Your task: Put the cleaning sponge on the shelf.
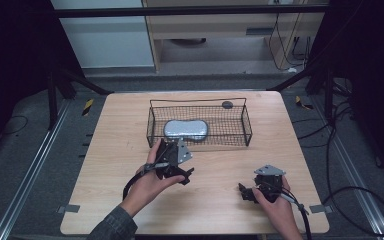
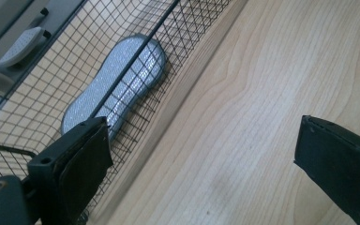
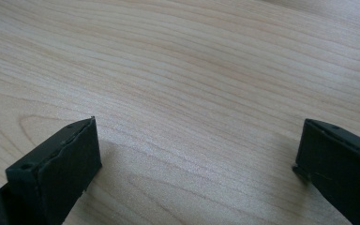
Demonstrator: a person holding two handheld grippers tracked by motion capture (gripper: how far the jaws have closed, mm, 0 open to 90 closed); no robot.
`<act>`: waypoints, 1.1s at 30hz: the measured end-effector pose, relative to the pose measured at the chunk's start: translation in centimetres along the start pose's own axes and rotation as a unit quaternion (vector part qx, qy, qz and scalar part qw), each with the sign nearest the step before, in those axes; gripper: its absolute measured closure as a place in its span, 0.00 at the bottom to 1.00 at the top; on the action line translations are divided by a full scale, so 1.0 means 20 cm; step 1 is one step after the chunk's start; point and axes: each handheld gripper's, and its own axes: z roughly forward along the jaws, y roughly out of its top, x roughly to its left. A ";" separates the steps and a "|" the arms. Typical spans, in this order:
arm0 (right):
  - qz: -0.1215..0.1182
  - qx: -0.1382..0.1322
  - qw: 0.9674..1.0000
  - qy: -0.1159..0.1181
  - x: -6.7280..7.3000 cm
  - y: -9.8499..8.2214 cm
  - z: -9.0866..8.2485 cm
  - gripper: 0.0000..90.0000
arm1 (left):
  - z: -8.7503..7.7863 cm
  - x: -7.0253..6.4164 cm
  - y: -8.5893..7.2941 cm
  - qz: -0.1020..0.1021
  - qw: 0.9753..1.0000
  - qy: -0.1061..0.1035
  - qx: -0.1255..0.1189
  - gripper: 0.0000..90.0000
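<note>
A black wire basket [image 1: 245, 122] stands at the far middle of the wooden table [image 1: 120, 130]. A silvery grey peanut-shaped sponge [image 1: 185, 129] lies flat in its left half. My left gripper [image 1: 172, 162] hovers just in front of the basket's near wall, open, nothing between its jaws. In the left gripper view the sponge [image 2: 122, 77] shows through the basket mesh [image 2: 183, 42], beyond my left gripper [image 2: 201, 145]. My right gripper [image 1: 250, 192] rests low near the table's front right, open over bare wood, its jaws wide apart in the right gripper view [image 3: 194, 150].
A small dark round object [image 1: 227, 104] sits behind the basket's far rim. Cables [image 1: 350, 195] trail on the floor at the right. Black frame legs [image 1: 55, 95] stand at the table's far corners.
</note>
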 end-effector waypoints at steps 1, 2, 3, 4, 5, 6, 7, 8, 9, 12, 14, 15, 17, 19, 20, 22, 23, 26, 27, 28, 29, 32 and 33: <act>0.000 0.000 1.000 0.000 0.00 0.00 0.00 0.00 | 0.00 0.00 -0.01 -0.002 1.000 0.002 -0.001 0.04; 0.000 0.000 1.000 0.000 0.00 0.00 0.00 0.00 | 0.00 0.01 -0.03 -0.007 1.000 0.002 0.000 0.04; 0.000 0.000 1.000 0.000 0.00 0.00 0.00 0.00 | 0.00 0.01 -0.05 -0.011 1.000 0.001 0.002 0.04; 0.000 0.000 1.000 0.000 0.00 0.00 0.00 0.00 | 0.00 0.02 -0.07 -0.017 1.000 0.003 0.004 0.04; 0.000 0.000 1.000 0.000 0.00 0.00 0.00 0.00 | 0.00 0.03 -0.09 -0.022 1.000 0.003 0.007 0.04; 0.000 0.000 1.000 0.000 0.00 0.00 0.00 0.00 | 0.00 0.03 -0.11 -0.027 1.000 0.003 0.010 0.04; 0.000 0.000 1.000 0.000 0.00 0.00 0.00 0.00 | 0.00 0.04 -0.14 -0.032 0.999 0.004 0.009 0.04; 0.000 0.000 1.000 0.000 0.00 0.00 0.00 0.00 | 0.00 0.05 -0.16 -0.036 0.999 0.004 0.013 0.04; 0.000 0.000 1.000 0.000 0.00 0.00 0.00 0.00 | 0.00 0.07 -0.21 -0.046 0.999 0.007 0.018 0.04; 0.000 0.000 1.000 0.000 0.00 0.00 0.00 0.00 | 0.00 0.09 -0.24 -0.060 0.998 0.003 0.021 0.04; 0.001 0.000 1.000 0.000 0.00 0.00 0.00 0.00 | 0.01 0.11 -0.30 -0.075 0.997 0.009 0.022 0.04; 0.001 0.000 1.000 0.000 0.00 0.00 0.00 0.00 | 0.01 0.13 -0.34 -0.086 0.996 0.013 0.026 0.04; 0.001 0.000 1.000 0.000 0.00 0.00 0.00 0.00 | 0.00 0.15 -0.37 -0.095 0.995 0.017 0.034 0.04; 0.004 0.001 1.000 0.002 0.00 0.00 0.00 0.00 | 0.00 0.17 -0.40 -0.101 0.994 0.020 0.036 0.04; 0.004 0.001 1.000 0.003 0.00 0.00 0.00 0.00 | 0.00 0.18 -0.42 -0.103 0.994 0.023 0.037 0.04; 0.000 0.000 1.000 0.001 0.00 0.00 0.00 0.00 | 0.00 0.22 -0.48 -0.107 0.992 0.032 0.056 0.04; 0.001 0.000 1.000 0.001 0.00 0.00 0.00 0.00 | 0.00 0.23 -0.50 -0.110 0.992 0.032 0.058 0.04; 0.001 0.000 1.000 0.001 0.00 0.00 0.00 0.00 | -0.01 0.27 -0.54 -0.117 0.990 0.039 0.064 0.04; 0.001 0.000 1.000 0.002 0.00 0.00 0.00 0.00 | -0.01 0.28 -0.56 -0.121 0.990 0.042 0.067 0.04; 0.001 0.000 1.000 0.002 0.00 0.00 0.00 0.00 | -0.01 0.30 -0.58 -0.125 0.989 0.045 0.069 0.04; 0.001 0.000 1.000 0.002 0.00 0.00 0.00 0.00 | -0.02 0.31 -0.60 -0.130 0.988 0.046 0.072 0.04; 0.002 0.000 1.000 0.001 0.00 0.00 0.00 0.00 | -0.02 0.35 -0.65 -0.141 0.986 0.054 0.077 0.04; 0.001 -0.001 1.000 0.000 0.00 0.00 0.00 0.00 | -0.02 0.36 -0.67 -0.144 0.985 0.058 0.080 0.04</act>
